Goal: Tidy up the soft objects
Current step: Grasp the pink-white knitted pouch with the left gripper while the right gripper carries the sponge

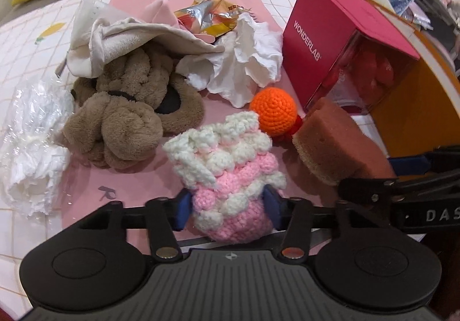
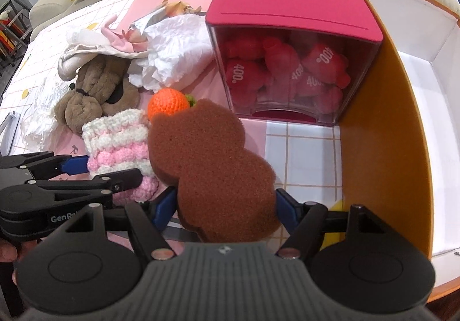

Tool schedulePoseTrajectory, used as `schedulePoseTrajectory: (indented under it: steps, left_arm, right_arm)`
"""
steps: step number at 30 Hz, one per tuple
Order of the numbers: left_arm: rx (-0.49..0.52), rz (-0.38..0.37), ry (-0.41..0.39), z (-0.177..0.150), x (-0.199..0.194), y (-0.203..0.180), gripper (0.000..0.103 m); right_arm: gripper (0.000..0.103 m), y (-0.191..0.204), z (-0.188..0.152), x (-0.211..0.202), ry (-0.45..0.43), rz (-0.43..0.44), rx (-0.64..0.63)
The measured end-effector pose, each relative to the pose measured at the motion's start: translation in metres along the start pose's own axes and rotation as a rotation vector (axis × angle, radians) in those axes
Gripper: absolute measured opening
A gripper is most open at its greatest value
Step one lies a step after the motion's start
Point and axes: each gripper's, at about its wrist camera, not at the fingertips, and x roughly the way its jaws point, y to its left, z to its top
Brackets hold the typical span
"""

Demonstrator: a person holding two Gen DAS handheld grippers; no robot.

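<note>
Two wrist views over a tiled tabletop (image 1: 23, 62) w/ a pink mat, cluttered w/ soft things. The left gripper (image 1: 227, 207) pinches a pink-and-white crochet pouch (image 1: 227, 174) by its lower end, blue pads pressed into both sides. The right gripper (image 2: 227, 206) is closed on a brown sponge (image 2: 212, 160), which juts fwd between its fingers, next to the pouch.

Readable text: a magenta box (image 1: 325, 42) says "WONDERLAB" in white on its side, seen in the left view only. The right view shows the box's clear front instead, w/ red packets inside marked "400". The left gripper's arm reads "GenRo…" (cut off) in the right view; the right gripper's arm reads "DAS…" at the edge of the left view.

An orange crochet ball (image 1: 273, 111) lies between pouch, sponge and box. Behind the pouch: a brown plush toy (image 1: 126, 116), crumpled white tissue (image 1: 238, 68), beige cloth (image 1: 120, 36) and a foil snack wrapper (image 1: 210, 16). Only the right view shows the inside of an orange-walled white tray (image 2: 402, 119) just beside the box.
</note>
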Motion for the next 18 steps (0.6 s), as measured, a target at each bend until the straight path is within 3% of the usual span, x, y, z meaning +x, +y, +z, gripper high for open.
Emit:
schedulePoseTrajectory:
  steps: [5, 10, 18]
  left_arm:
    - [0.003, 0.004, -0.011, -0.001, -0.013, 0.001, 0.034]
    - [-0.029, -0.027, -0.023, -0.005, -0.041, 0.008, 0.03]
    - [-0.032, -0.074, -0.128, 0.008, -0.1, -0.004, 0.029]
  right_arm:
    - [0.071, 0.001, 0.0, -0.008, -0.013, 0.006, -0.005]
    - [0.071, -0.003, 0.002, -0.025, -0.031, 0.04, 0.041]
    - [0.071, -0.013, 0.006, -0.075, -0.096, 0.105, 0.116]
